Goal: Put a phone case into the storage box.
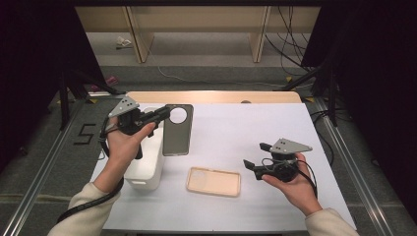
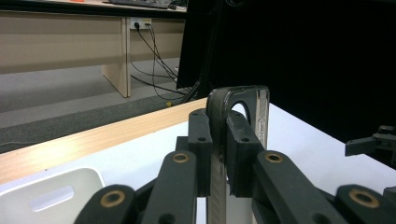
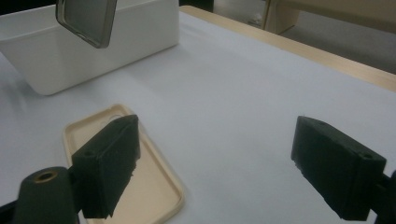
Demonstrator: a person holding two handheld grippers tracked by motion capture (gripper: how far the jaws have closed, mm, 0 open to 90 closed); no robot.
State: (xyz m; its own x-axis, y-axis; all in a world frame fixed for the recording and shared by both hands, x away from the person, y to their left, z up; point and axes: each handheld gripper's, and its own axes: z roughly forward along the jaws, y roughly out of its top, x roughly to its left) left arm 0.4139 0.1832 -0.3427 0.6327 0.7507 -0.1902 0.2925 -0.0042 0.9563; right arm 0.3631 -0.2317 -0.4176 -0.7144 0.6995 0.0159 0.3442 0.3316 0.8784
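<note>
Gripping a dark phone case (image 1: 177, 130), the left tongs (image 1: 164, 114) sit at about 10 o'clock on the tabletop (image 1: 236, 128), raised above it. Jaws closed tight on the case's top edge near its round camera hole. Left gripper view: both jaw pads pinch the case (image 2: 238, 109) edge-on, its rim standing upright between them. Case hangs just beside the white bin (image 1: 147, 162), on the bin's 3 o'clock side, its lower end over the bin's rim.

White bin: rectangular, open top, at 8 to 9 o'clock on the tabletop, partly under the left hand (image 1: 123, 145).

Beige case (image 1: 214, 181): lies flat, open side up, near 6 o'clock, between the bin and the right hand (image 1: 292, 184). Well apart from the dark case.

Right tongs (image 1: 255, 157): at about 4 o'clock, pointing toward 9 o'clock. Jaws spread wide, nothing between them. Right gripper view: left jaw overlaps the beige case (image 3: 154, 186) in frame; cannot tell whether it touches. Bare tabletop shows between the jaws. Bin (image 3: 70, 56) and dark case (image 3: 86, 18) visible at 11 o'clock in that view.

Tabletop: white sheet, wooden strip along the far edge.
</note>
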